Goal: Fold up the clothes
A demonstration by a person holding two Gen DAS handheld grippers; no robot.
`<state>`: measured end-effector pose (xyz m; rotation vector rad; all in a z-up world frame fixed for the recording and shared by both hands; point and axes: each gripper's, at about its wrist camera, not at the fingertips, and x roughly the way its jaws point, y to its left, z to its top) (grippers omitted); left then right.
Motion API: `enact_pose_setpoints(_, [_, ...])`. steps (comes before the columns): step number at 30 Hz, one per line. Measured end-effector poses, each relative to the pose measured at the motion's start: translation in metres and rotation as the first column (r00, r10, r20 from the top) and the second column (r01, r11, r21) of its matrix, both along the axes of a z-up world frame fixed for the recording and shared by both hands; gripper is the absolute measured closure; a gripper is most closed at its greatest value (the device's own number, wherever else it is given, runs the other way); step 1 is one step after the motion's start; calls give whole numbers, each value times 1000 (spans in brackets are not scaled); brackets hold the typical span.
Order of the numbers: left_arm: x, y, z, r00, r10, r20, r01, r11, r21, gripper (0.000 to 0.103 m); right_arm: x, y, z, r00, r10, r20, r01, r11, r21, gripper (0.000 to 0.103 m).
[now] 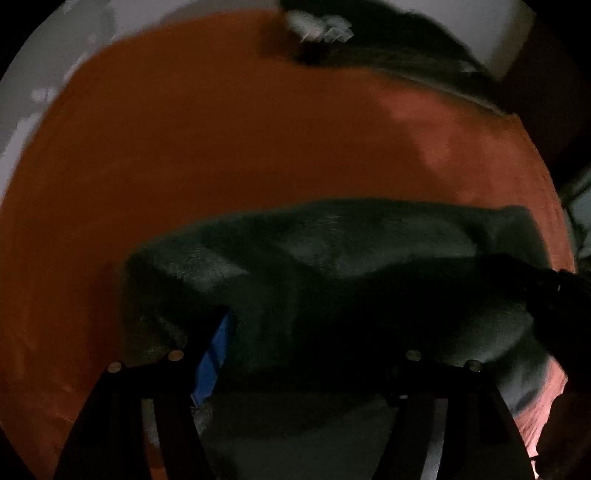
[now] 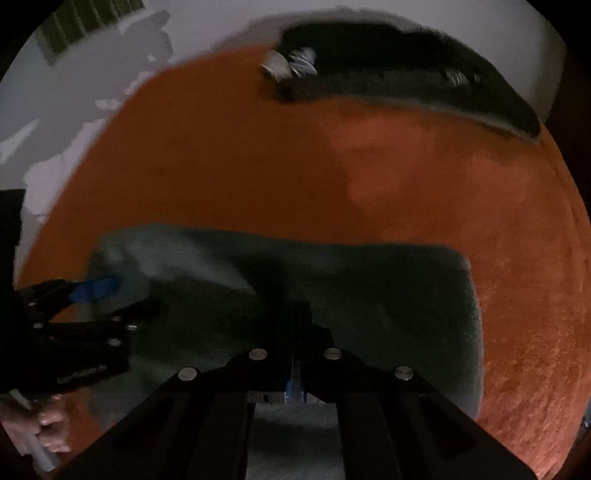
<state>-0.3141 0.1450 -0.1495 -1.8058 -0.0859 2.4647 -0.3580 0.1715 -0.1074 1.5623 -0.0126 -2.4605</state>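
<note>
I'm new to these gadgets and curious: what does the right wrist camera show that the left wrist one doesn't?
Only the right wrist view shows a bare hand gripping the left gripper, and a slatted vent. Only the left view shows the right gripper from outside. Both share the grey-green fuzzy garment, orange bedcover and dark clothes pile.

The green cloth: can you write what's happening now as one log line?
green cloth: lying on orange cover | right gripper: jaws shut over cloth | left gripper: jaws apart at cloth edge | dark clothes: far side
</note>
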Motion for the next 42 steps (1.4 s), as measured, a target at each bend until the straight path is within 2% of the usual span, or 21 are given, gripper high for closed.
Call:
enact_pose_setpoints(1, [1, -18, 0, 1000, 23, -5, -22, 999, 42, 39, -1, 17, -5, 999, -43, -24, 43, 999, 19, 103])
enact_pose_setpoints(2, [4, -28, 5, 1000, 29, -12, -28, 999, 38, 50, 0, 40, -10, 993, -100, -63, 103, 993, 48, 103])
enact_pose_setpoints(3, [7, -39, 9, 999, 35, -18, -34, 999, 35, 65, 0, 64, -16, 984, -160, -80, 165, 984, 66, 103])
enact_pose_setpoints(5, [22, -70, 19, 998, 52, -21, -51, 998, 30, 65, 0, 108, -29, 960, -279, -29, 281, 958, 58, 102])
enact_pose_setpoints(7, [40, -86, 27, 994, 105, -3, -105, 994, -23, 59, 6, 135, -29, 943, -332, 2, 332, 943, -32, 102])
enact_pose_setpoints(8, [44, -92, 31, 993, 114, -12, -114, 993, -18, 57, 16, 139, -21, 942, -336, -15, 334, 940, -74, 102])
enact_pose_setpoints(11, [54, -74, 39, 995, 85, -52, -84, 996, 32, 50, 44, 100, 2, 969, -234, -83, 221, 964, -146, 102])
enact_pose_setpoints(14, [66, -44, 38, 997, 13, -82, -8, 998, 59, 36, 62, 25, 7, 991, -46, -129, 29, 991, -132, 102])
enact_pose_setpoints(15, [70, -36, 28, 997, -5, -72, 7, 1000, 28, 35, 64, 4, -4, 994, 0, -111, -13, 993, -118, 102])
enact_pose_setpoints(18, [78, -26, 2, 998, -35, -48, 33, 999, -35, 35, 70, -27, -39, 999, 38, -37, -41, 996, -77, 103])
enact_pose_setpoints(20, [91, -51, 0, 998, -13, -56, 15, 999, 34, 34, 75, -8, -46, 999, -13, -44, 9, 996, -86, 103])
enact_pose_setpoints(22, [104, -78, -3, 999, 1, -36, 2, 997, 78, 27, 84, 7, -47, 995, -46, -84, 45, 999, -7, 103])
enact_pose_setpoints(25, [128, -105, 1, 1000, 23, -6, -22, 986, 168, 27, 102, 18, -43, 992, -89, -92, 96, 993, 71, 101])
enact_pose_setpoints(29, [143, -81, 20, 999, -23, -30, 30, 965, 259, 27, 129, -16, -23, 994, -15, -111, 10, 999, -38, 99])
enact_pose_setpoints(30, [143, -69, 20, 998, -46, -35, 53, 964, 259, 27, 131, -28, -22, 994, 15, -106, -24, 997, -79, 99])
enact_pose_setpoints(33, [137, -31, 20, 993, -114, -31, 118, 955, 272, 27, 127, -84, -47, 989, 142, -38, -147, 976, -159, 99])
enact_pose_setpoints(35, [116, 2, 12, 984, -176, 21, 157, 923, 350, 27, 123, -114, -64, 982, 188, -16, -188, 969, -162, 99])
enact_pose_setpoints(37, [102, 32, 12, 976, -218, -3, 208, 932, 298, 27, 118, -137, -78, 979, 204, -4, -202, 967, -157, 99])
enact_pose_setpoints(39, [92, 48, 3, 974, -223, 27, 216, 963, 162, 27, 114, -150, -85, 984, 179, 2, -177, 977, -121, 103])
enact_pose_setpoints(40, [89, 43, -9, 977, -202, 73, 188, 969, 161, 27, 113, -154, -89, 985, 171, 10, -169, 980, -104, 103])
enact_pose_setpoints(42, [93, 30, -21, 982, -168, 85, 150, 972, 180, 27, 114, -148, -97, 990, 140, 28, -137, 987, -89, 103])
